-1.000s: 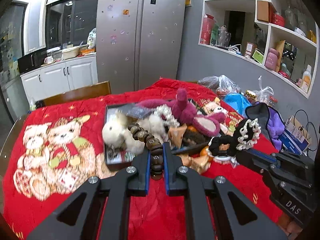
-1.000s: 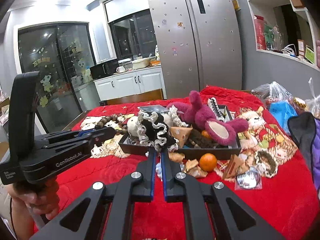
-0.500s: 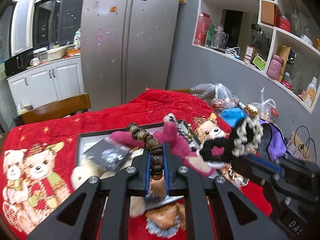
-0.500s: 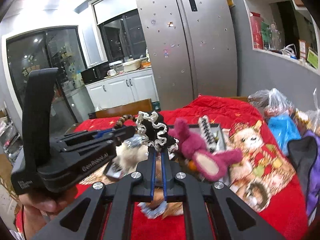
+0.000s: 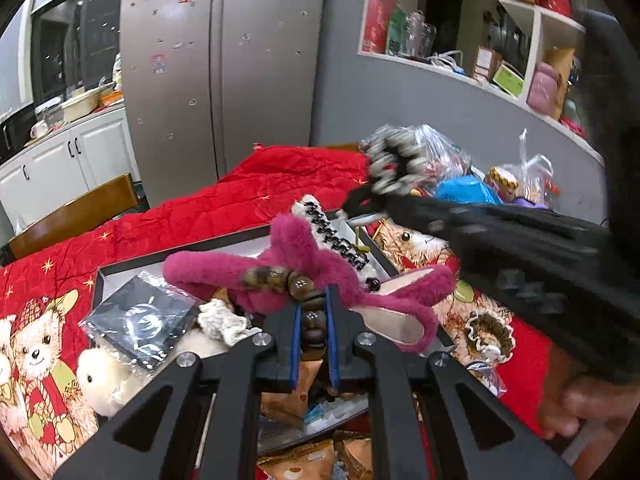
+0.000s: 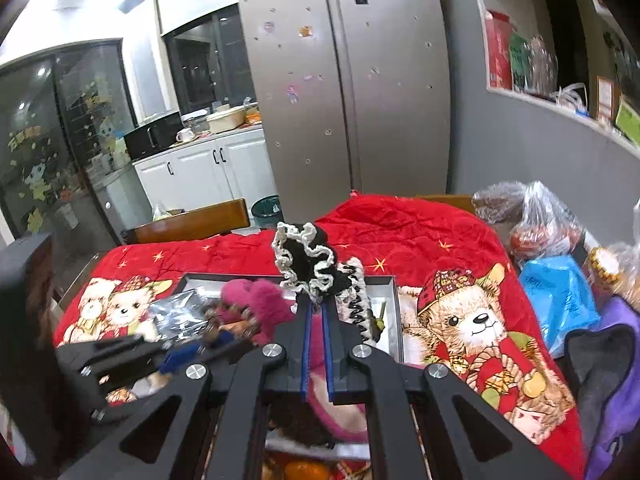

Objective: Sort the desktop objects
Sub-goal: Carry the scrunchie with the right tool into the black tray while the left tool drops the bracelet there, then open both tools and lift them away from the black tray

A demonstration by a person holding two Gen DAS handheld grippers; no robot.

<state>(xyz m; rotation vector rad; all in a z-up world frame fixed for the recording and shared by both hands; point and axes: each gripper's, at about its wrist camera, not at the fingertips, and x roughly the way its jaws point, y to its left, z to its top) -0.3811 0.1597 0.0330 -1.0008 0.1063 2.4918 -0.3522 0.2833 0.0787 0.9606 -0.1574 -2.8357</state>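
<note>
My left gripper (image 5: 313, 300) is shut on a brown wooden bead bracelet (image 5: 298, 286), held above the black tray (image 5: 172, 252). My right gripper (image 6: 315, 306) is shut on a black scrunchie with white frilly trim (image 6: 306, 262), also over the tray (image 6: 390, 312). In the left wrist view the right gripper (image 5: 362, 202) crosses from the right, blurred, with the scrunchie (image 5: 394, 166) at its tip. A pink plush toy (image 5: 316, 264) lies in the tray under both grippers. The left gripper (image 6: 216, 338) shows at the lower left of the right wrist view.
The tray also holds a wrapped black packet (image 5: 138, 320), a white plush (image 5: 100, 376) and a black-and-white hair clip (image 5: 336, 236). Snack packets (image 5: 296, 460) and an orange (image 6: 306, 472) lie near the front. Plastic bags (image 6: 548, 232) crowd the right side of the red blanket (image 6: 400, 232). A wooden chair (image 6: 192, 224) stands behind.
Both grippers have travelled forward over the tray, each still holding its item. The pink plush and the tray's far end now sit much closer beneath them.
</note>
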